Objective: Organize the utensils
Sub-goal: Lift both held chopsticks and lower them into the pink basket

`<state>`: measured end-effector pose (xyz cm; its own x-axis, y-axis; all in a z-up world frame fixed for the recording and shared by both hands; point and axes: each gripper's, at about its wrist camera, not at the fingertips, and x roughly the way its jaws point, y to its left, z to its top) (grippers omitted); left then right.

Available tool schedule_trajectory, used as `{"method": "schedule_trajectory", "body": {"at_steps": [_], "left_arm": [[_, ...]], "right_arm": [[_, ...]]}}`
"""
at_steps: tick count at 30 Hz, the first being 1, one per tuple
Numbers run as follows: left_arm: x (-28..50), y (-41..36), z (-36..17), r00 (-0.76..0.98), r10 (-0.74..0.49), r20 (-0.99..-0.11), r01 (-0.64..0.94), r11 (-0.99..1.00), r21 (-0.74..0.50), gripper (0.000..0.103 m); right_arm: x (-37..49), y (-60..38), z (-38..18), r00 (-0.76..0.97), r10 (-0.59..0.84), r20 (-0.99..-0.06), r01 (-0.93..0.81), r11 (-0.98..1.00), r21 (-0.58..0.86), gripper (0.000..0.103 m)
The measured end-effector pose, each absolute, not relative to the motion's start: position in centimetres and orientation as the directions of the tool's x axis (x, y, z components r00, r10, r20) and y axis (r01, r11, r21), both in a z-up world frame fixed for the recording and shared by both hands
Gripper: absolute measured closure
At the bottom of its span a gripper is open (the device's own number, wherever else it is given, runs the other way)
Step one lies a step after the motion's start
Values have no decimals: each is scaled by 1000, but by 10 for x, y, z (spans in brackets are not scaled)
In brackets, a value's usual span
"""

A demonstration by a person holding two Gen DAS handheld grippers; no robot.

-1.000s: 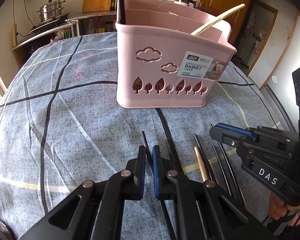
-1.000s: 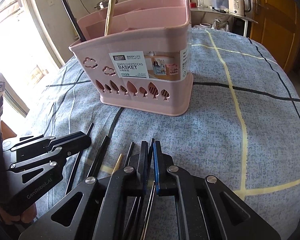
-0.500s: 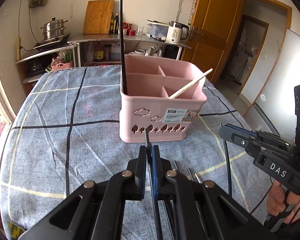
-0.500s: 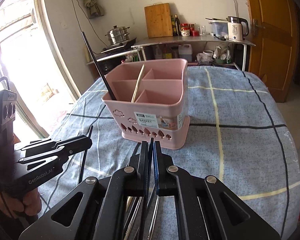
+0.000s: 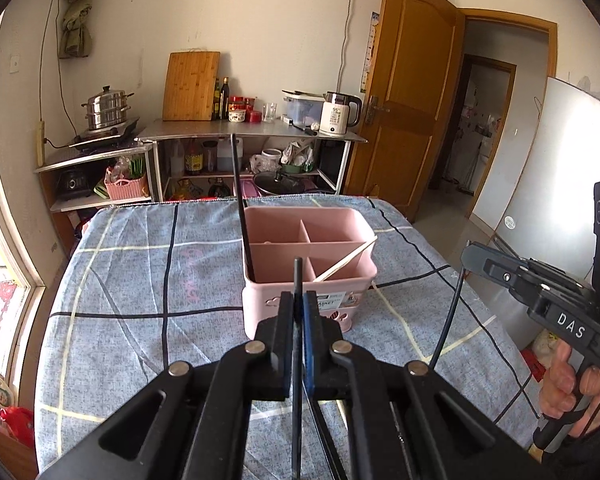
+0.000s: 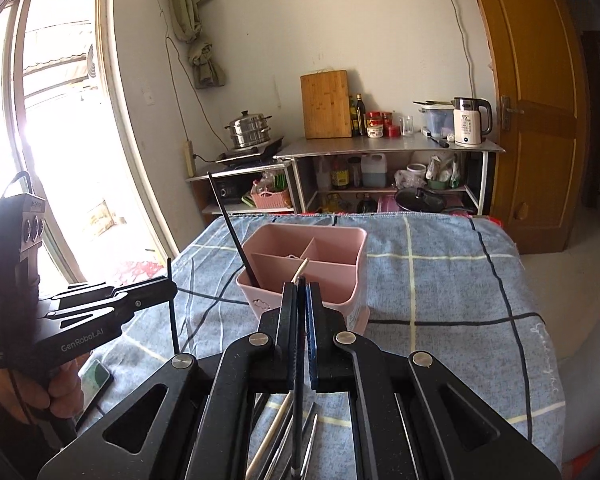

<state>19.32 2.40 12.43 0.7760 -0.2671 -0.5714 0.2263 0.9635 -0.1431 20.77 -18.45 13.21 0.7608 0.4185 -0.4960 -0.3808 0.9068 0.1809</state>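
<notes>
The left gripper [image 5: 298, 308] is clamped on a black chopstick [image 5: 298, 276], whose tip stands up above the pads, in front of the pink utensil basket [image 5: 260, 296]; the right gripper [image 6: 300, 300] is likewise closed on a second black chopstick [image 6: 299, 384], held upright between its pads. The basket stands on the blue checked tablecloth [image 5: 140, 272], divided into compartments; one black chopstick [image 5: 240, 200] leans in its near-left compartment, and a pale wooden chopstick [image 5: 348, 260] slants across the near-right one. In the right wrist view, loose chopsticks [image 6: 276, 440], wooden and metal-looking, lie on the cloth below the gripper; a phone [image 6: 96, 376] lies near the hand [image 6: 60, 392] holding the left gripper.
</notes>
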Motion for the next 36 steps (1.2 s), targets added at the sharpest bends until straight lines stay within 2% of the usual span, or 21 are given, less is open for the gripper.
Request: {"method": "schedule_trajectory", "body": {"at_steps": [12, 26, 36], "left_arm": [[189, 28, 155, 805, -276, -526, 243, 961, -132, 98], [202, 31, 192, 799, -311, -514, 279, 950, -142, 98], [221, 42, 231, 832, -300, -466, 261, 954, -149, 98]], "right_arm": [[195, -183, 161, 790, 417, -449, -401, 906, 135, 99], [202, -178, 194, 806, 430, -407, -433, 897, 90, 99], [224, -171, 225, 810, 486, -330, -469, 873, 134, 99]]}}
